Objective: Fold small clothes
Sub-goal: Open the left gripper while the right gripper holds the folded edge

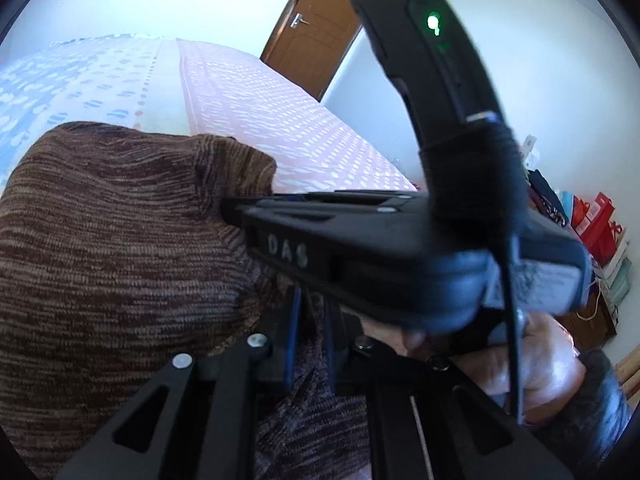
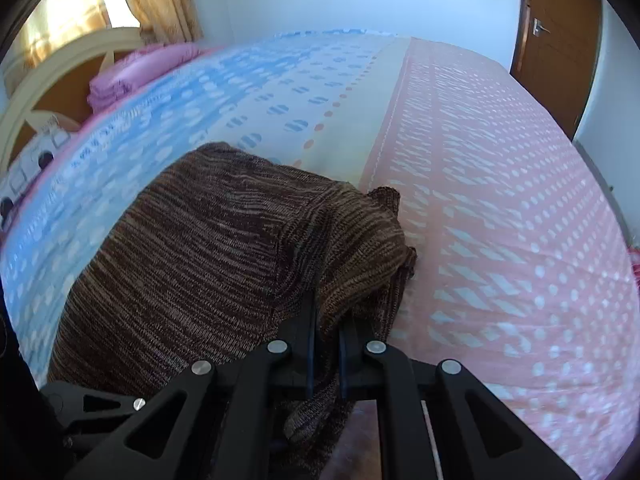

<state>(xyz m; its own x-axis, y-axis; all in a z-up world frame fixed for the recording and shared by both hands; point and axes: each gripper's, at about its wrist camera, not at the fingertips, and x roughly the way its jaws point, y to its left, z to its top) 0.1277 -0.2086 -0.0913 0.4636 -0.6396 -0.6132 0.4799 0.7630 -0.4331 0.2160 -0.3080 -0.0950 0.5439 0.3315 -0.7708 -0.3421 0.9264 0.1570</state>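
A brown knitted garment lies on the bed, with a bunched part on its right side. It also fills the left of the left wrist view. My right gripper is shut on a fold of the garment at its near right edge. My left gripper is shut on the same garment's cloth close by. The right gripper's black body crosses right in front of the left one, and a hand holds it at the right.
The bed has a sheet that is blue on the left and pink on the right. A pink pillow and a cream headboard are at the far left. A brown door stands at the back right. Coloured bags sit on the floor.
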